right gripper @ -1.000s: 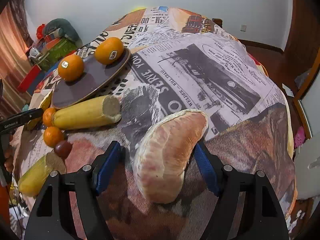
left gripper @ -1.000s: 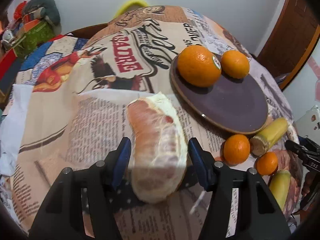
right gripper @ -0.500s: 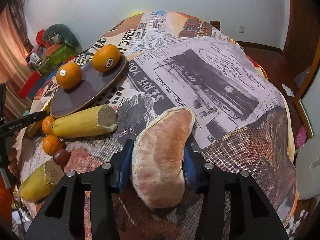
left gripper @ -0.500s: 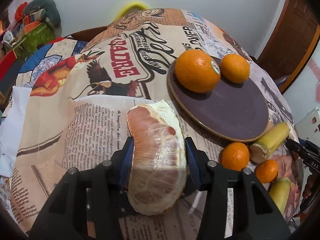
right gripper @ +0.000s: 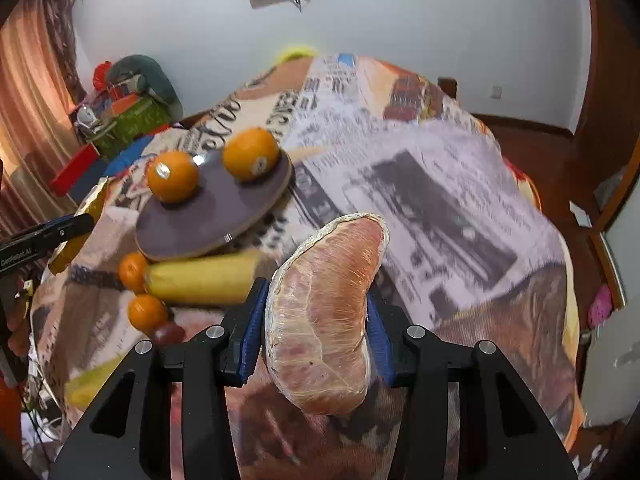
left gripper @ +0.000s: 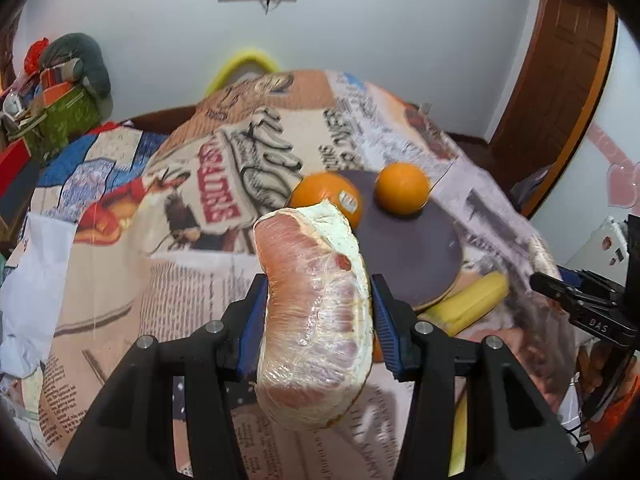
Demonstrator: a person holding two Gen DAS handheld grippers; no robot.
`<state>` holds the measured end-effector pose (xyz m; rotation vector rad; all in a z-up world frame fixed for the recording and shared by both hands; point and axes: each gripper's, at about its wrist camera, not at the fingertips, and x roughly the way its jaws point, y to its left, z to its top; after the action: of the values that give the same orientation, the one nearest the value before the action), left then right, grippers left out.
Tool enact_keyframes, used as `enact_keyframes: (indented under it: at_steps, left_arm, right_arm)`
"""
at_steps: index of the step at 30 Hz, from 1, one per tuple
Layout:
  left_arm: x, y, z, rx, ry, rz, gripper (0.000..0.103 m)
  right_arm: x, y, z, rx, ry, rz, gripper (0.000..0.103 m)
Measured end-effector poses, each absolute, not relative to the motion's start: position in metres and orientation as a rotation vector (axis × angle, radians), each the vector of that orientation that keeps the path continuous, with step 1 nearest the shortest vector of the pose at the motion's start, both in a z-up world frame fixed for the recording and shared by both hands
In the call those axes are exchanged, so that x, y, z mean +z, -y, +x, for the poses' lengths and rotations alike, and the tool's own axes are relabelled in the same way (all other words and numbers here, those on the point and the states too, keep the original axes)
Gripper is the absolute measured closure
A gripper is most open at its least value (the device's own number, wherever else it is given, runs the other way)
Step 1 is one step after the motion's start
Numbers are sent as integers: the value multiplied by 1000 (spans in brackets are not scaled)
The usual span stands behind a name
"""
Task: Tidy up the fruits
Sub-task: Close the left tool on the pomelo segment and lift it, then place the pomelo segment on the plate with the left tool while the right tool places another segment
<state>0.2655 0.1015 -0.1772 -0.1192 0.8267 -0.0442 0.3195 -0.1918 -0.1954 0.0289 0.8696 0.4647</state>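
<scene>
My left gripper (left gripper: 318,326) is shut on a peeled pink pomelo wedge (left gripper: 314,320) and holds it up above the table. My right gripper (right gripper: 316,326) is shut on a second pomelo wedge (right gripper: 324,316), also lifted. A round dark plate (left gripper: 412,248) carries two oranges (left gripper: 402,188); it also shows in the right wrist view (right gripper: 208,216) with the oranges (right gripper: 250,154). A yellow banana piece (right gripper: 200,278) lies by the plate's near rim, with two small oranges (right gripper: 146,312) and a dark round fruit (right gripper: 168,334) beside it.
The table wears a newspaper-print cloth (right gripper: 420,184). Another banana piece (right gripper: 86,388) lies near the table's left edge. The right gripper's tip (left gripper: 580,304) shows at the right of the left wrist view. Boxes and bags (left gripper: 52,92) stand behind the table.
Both grippers closed on their pomelo wedges and lifted them off the cloth; both views now look from higher up, with the wall in sight.
</scene>
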Motion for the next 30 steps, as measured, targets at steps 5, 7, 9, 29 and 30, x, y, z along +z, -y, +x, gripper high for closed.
enact_keyframes:
  at_steps: [5, 7, 9, 29, 30]
  left_arm:
    - [-164, -93, 271, -61, -785, -120, 54]
    - [-160, -90, 275, -69, -772, -122, 54]
    - [-157, -88, 278, -75, -764, -124, 54]
    - [-152, -96, 328, -76, -706, -118, 54]
    - [-153, -97, 330, -76, -706, -116, 54]
  right_arm:
    - [-177, 184, 326, 488, -815, 26, 61]
    - [-172, 180, 328, 498, -797, 23, 61]
    - [-167, 174, 331, 511, -780, 16, 61]
    - [-160, 91, 387, 675, -755, -95, 60]
    - [-162, 86, 390, 686, -762, -107, 60]
